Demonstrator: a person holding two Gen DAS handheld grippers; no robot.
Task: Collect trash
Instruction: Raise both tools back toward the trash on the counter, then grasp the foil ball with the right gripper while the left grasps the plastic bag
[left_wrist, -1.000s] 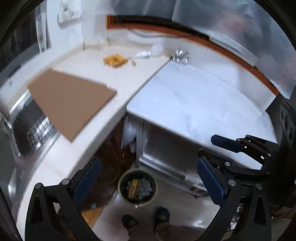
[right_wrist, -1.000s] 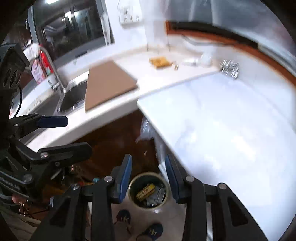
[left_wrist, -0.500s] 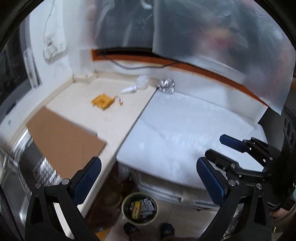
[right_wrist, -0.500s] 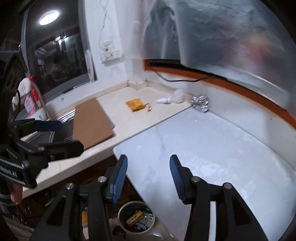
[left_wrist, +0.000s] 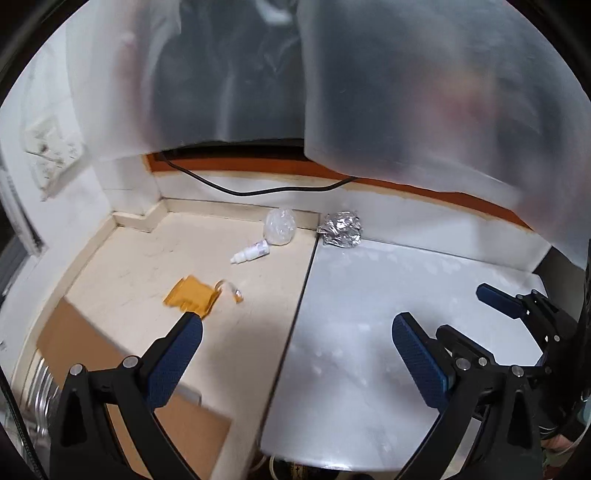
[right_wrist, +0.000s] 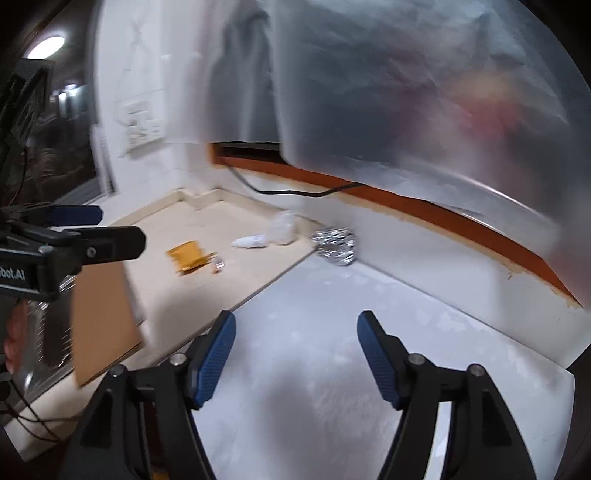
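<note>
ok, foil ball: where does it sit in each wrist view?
Left wrist: crumpled foil ball just above centre, against the back wall at the far end of the counter seam.
Right wrist: foil ball at centre, same wall corner, ahead of the open right gripper.
Shared landmark: small white bottle, just left of the foil.

Home kitchen: stone countertop (left_wrist: 155, 266), wall switchboard (right_wrist: 142, 123), window (right_wrist: 51, 147).

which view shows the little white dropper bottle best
The left wrist view: the white dropper bottle lies sharp there, nozzle and label readable, beside the clear plastic wad. In the right wrist view it is smaller and motion-blurred.
</note>
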